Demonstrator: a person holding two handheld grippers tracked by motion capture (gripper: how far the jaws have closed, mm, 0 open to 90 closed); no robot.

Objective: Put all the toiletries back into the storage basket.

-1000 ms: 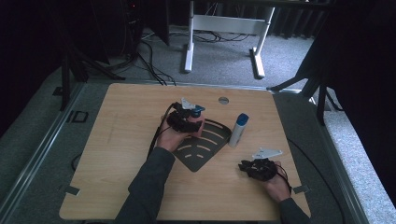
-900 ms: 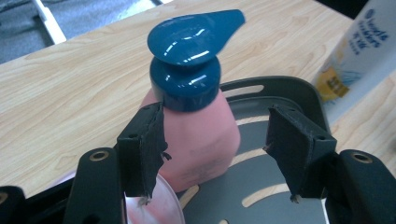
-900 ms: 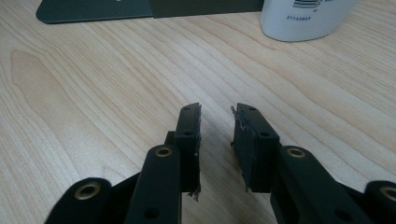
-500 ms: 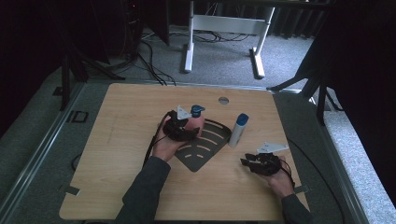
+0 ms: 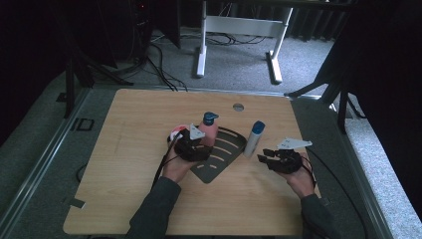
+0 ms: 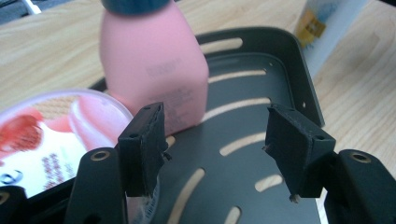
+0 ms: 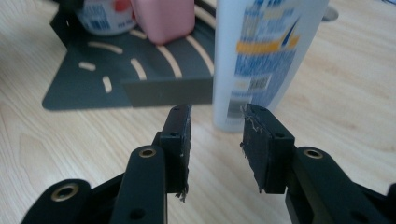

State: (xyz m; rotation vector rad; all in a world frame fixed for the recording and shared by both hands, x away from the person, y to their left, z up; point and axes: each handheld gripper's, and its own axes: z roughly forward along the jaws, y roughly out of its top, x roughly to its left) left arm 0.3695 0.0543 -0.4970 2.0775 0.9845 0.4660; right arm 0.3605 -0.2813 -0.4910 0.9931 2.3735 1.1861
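The left gripper [image 5: 199, 144] is held over the near-left part of a dark slotted rack [image 5: 226, 152], its jaws parted with nothing between the pads. In the left gripper view the gripper [image 6: 215, 144] is seen with a wide gap, through which the rack [image 6: 261, 70] floor and its slots are visible. Just beyond the left pad a pink bottle [image 6: 152, 65] is stood upright on the rack, apart from both pads. A round tub [image 6: 56, 130] with a red-and-pink lid is placed beside the bottle, at the rack's left edge. From the high view the pink bottle [image 5: 209, 130] with its dark cap is seen just past the gripper, and the tub [image 5: 176, 133] is partly hidden by it.

The right gripper [image 5: 266, 160] is held above the table [image 5: 124, 129], near the rack's right side, and its jaws have just been opening; nothing is gripped. In the right gripper view the gripper [image 7: 215, 140] is pointed at a white bottle [image 7: 261, 56], which is stood upright on the wood just ahead of the pads, without being touched. The white bottle [image 5: 254, 139] with a blue cap is set just beside the rack's right edge. A small round disc [image 5: 238, 106] is set in the table's far edge.
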